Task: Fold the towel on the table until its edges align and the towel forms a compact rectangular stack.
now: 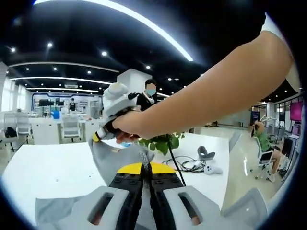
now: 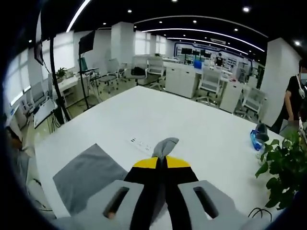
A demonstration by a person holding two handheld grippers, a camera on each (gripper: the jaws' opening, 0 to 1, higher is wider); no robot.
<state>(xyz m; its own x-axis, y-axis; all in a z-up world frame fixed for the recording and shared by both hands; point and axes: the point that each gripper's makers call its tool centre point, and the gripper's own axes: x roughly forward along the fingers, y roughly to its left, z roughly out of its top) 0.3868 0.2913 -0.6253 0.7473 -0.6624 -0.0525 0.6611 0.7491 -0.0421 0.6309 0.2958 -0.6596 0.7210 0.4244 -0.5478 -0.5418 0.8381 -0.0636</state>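
The grey towel (image 1: pixel 112 160) is lifted off the white table (image 1: pixel 53 167) and stretched between both grippers. My left gripper (image 1: pixel 143 168), with yellow-tipped jaws, is shut on one edge of it at the bottom of the left gripper view. The right gripper (image 1: pixel 100 135), held by a person's hand, pinches the far corner. In the right gripper view my right gripper (image 2: pixel 162 163) is shut on the towel, and a corner (image 2: pixel 165 143) pokes out past its tips. The rest of the cloth (image 2: pixel 86 175) trails down onto the table (image 2: pixel 158 115) at lower left.
A potted plant (image 1: pixel 160 141) stands behind the towel, with cables and a white controller (image 1: pixel 206 165) beside it. A power strip (image 2: pixel 139 143) lies just ahead of the right gripper's jaws, and a blue object (image 2: pixel 254 136) sits near the plant (image 2: pixel 283 167). People and office chairs are beyond the table.
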